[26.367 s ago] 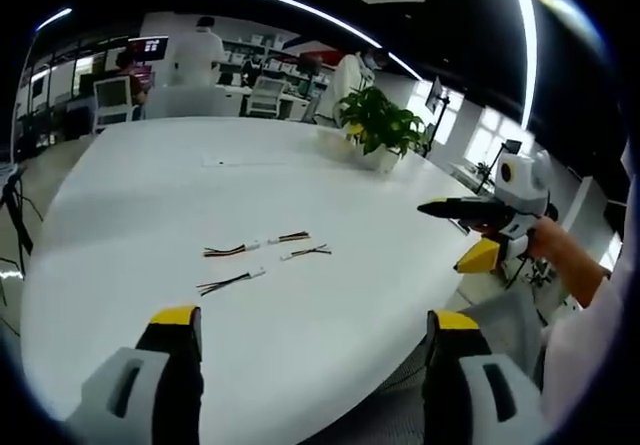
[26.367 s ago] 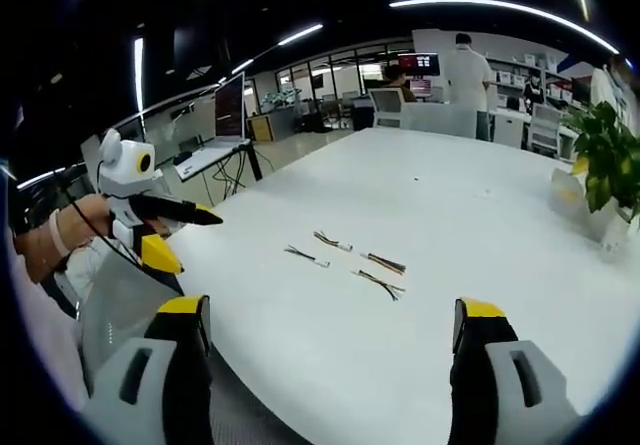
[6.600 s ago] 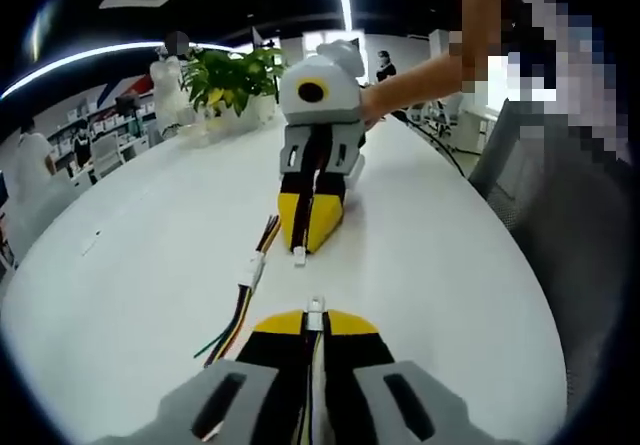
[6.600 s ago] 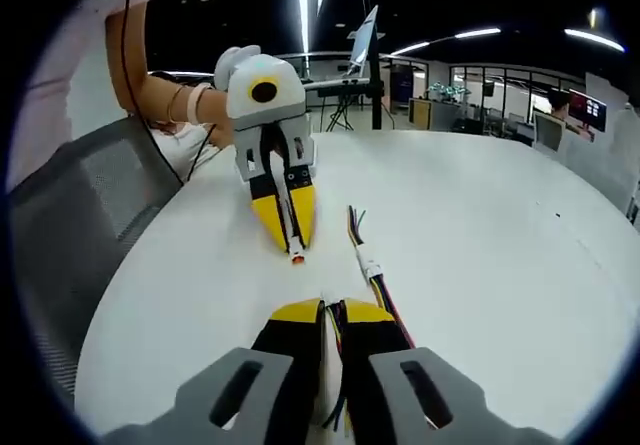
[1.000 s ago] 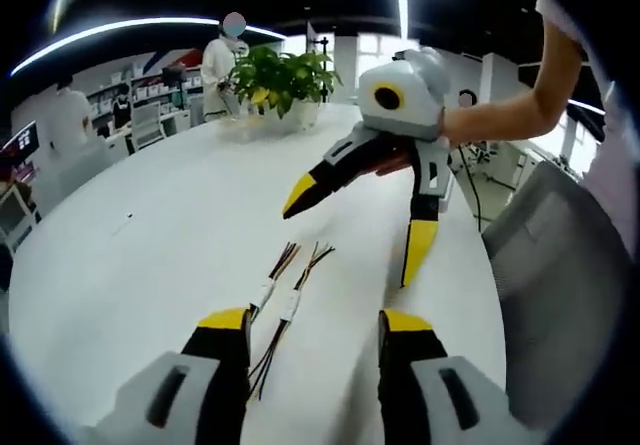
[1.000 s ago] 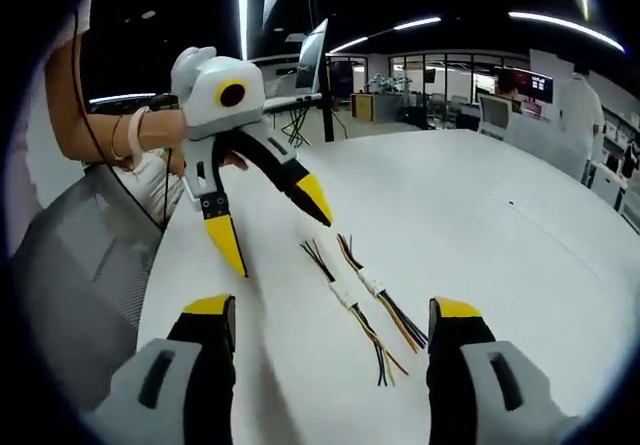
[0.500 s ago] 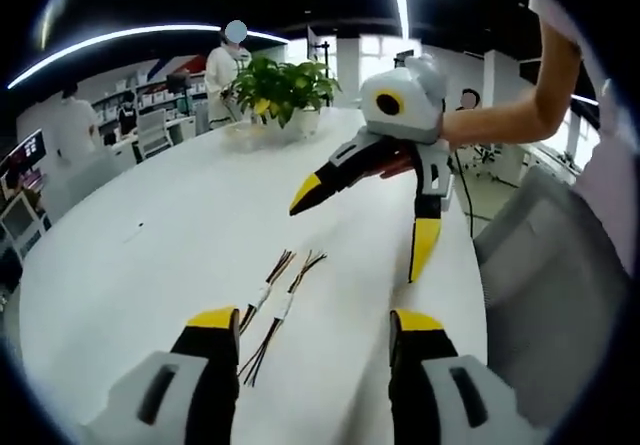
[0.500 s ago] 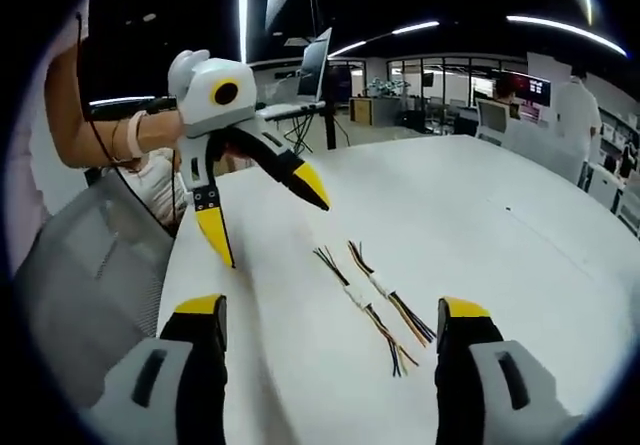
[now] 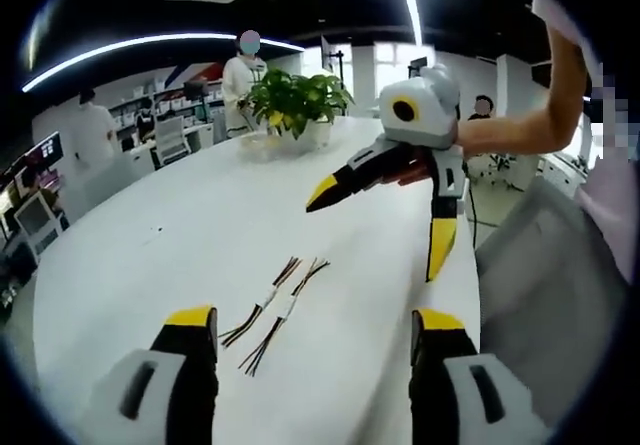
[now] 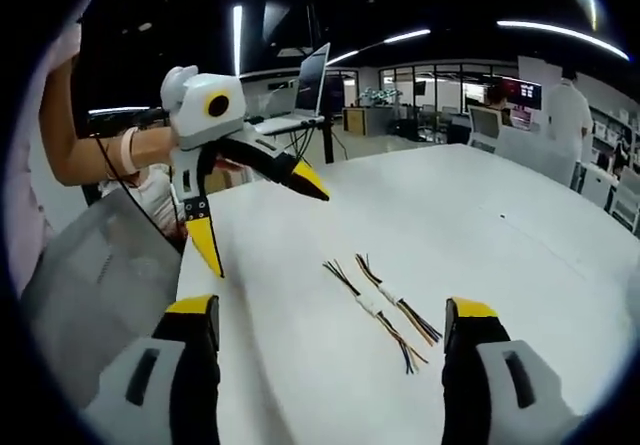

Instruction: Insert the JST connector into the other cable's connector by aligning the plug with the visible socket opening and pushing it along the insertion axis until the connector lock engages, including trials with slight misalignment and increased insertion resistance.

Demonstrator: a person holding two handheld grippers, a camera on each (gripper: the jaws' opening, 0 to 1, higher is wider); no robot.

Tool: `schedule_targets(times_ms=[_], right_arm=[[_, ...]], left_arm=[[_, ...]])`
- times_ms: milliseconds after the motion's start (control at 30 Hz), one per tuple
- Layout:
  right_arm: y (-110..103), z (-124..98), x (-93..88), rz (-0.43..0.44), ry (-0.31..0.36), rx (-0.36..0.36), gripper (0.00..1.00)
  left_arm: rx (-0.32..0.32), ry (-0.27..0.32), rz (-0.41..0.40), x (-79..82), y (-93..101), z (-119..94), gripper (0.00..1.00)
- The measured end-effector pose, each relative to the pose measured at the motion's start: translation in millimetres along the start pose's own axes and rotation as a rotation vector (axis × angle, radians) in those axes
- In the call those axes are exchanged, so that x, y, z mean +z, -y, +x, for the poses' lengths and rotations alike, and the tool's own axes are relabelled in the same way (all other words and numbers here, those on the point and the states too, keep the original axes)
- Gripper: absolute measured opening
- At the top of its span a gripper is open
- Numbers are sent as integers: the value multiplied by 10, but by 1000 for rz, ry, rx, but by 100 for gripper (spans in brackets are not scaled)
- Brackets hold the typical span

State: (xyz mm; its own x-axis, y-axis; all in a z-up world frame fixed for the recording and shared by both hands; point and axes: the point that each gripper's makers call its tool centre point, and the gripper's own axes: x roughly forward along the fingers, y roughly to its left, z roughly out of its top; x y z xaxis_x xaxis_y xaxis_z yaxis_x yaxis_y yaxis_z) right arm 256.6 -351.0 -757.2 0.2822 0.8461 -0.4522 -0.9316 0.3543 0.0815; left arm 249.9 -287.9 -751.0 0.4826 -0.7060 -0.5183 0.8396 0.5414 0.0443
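Two cables point(image 9: 272, 310) side by side on table point(image 9: 150, 265)

Two joined cables point(image 10: 378, 308) side by side on white table point(image 10: 500, 255), between wide-apart tongs point(image 10: 331, 322).

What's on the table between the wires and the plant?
Nothing: in the left gripper view, bare white table runs from the wires to the plant.

Bright ceiling strips point(image 9: 410, 5); perhaps edge blur
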Motion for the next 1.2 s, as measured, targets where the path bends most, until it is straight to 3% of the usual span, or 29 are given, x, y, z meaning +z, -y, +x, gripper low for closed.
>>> schedule_targets(times_ms=[133, 233, 367, 567, 967, 1200], right_arm=[[-24, -20, -8, 16, -7, -6, 97], [-57, -36, -10, 24, -8, -5, 98], [-80, -53, -35, 31, -16, -10, 99], [-86, -68, -111, 31, -48, -32, 100], [-296, -264, -157, 95, -40, -74, 100], [-370, -369, -206, 123, -38, -104, 100]], left_arm=[[-19, -6, -37, -36, 82, 7, 95], [-23, 6, -60, -27, 142, 4, 98], [-26, 20, -92, -5, 184, -7, 99], [-19, -15, -114, -75, 272, -9, 99], [16, 17, -168, -54, 315, -152, 99], [38, 9, -203, -120, 373, -268, 99]])
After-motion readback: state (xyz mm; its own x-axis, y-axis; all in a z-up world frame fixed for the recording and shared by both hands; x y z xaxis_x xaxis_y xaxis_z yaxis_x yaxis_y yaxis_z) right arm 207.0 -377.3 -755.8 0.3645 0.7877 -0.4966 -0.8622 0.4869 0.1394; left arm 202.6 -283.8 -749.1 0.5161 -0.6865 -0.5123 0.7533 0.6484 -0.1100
